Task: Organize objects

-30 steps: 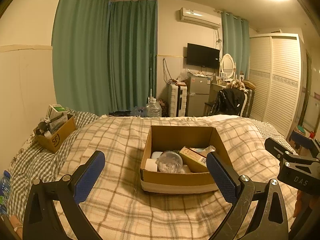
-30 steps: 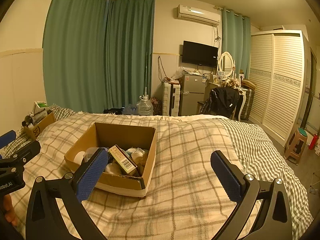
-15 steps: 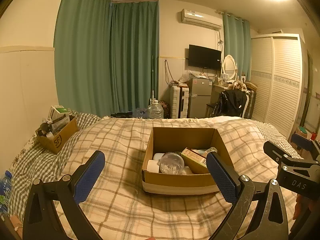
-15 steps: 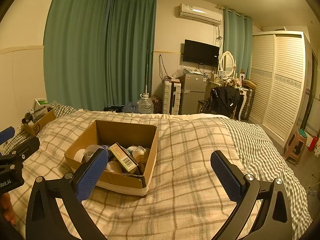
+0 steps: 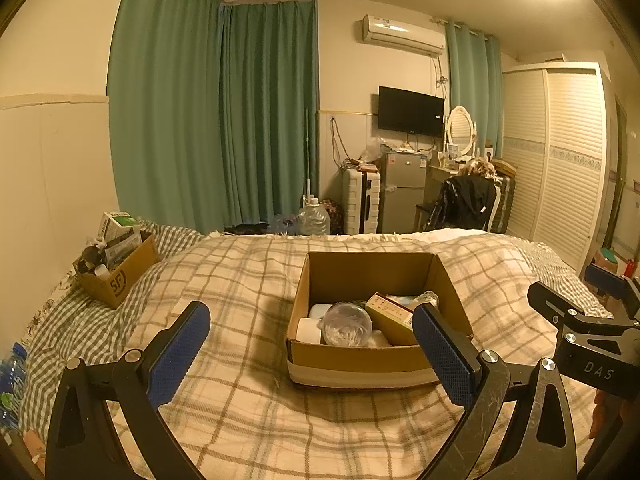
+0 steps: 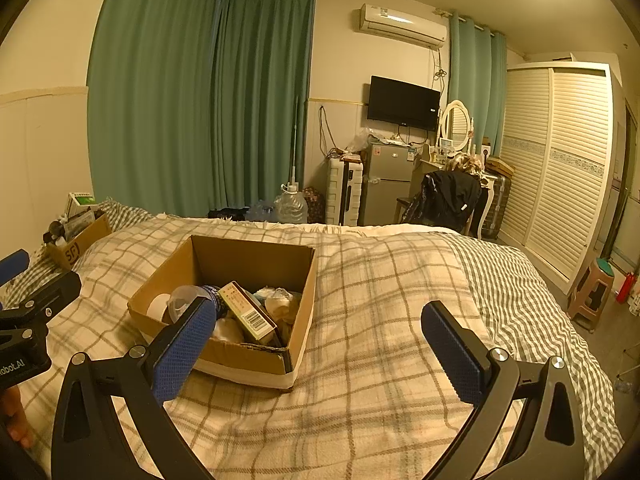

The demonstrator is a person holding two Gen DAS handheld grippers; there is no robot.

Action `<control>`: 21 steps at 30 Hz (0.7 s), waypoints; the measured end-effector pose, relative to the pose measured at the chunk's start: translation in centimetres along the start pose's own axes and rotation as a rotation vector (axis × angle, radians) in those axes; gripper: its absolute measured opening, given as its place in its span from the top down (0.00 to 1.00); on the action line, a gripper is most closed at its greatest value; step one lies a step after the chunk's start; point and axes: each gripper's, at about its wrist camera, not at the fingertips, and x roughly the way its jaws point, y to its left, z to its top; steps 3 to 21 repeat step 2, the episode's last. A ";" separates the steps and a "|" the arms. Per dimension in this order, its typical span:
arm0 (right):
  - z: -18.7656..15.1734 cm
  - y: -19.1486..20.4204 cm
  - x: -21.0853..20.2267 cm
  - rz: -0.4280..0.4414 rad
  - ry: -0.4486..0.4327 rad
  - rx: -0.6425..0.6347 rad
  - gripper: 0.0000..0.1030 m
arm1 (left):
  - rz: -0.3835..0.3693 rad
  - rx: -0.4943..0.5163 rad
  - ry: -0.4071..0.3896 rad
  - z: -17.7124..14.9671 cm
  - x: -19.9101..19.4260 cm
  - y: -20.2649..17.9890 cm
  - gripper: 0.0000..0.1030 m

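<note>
With both our left gripper (image 5: 310,344) and right gripper (image 6: 318,344) spread wide and empty, we risk tipping the open brown cardboard box (image 5: 372,360) at frame centre on the soft plaid blanket (image 5: 248,280), spilling its clutter.

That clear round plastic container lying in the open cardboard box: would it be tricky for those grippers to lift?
Probably somewhat. The clear container looks smooth and rounded, so it may slip or roll between flat pads. It seems thin plastic with small light contents, so likely light. It lies wedged beside the white roll and a printed carton, which might crowd the fingers.
</note>
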 end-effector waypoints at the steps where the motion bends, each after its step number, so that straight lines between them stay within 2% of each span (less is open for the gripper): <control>1: 0.0 0.0 0.0 -0.001 0.001 -0.001 0.00 | 0.000 0.000 0.001 0.0 0.0 0.0 0.00; 21: -0.1 0.1 0.1 -0.002 0.002 -0.001 0.00 | 0.001 0.002 0.001 0.0 0.0 0.0 0.00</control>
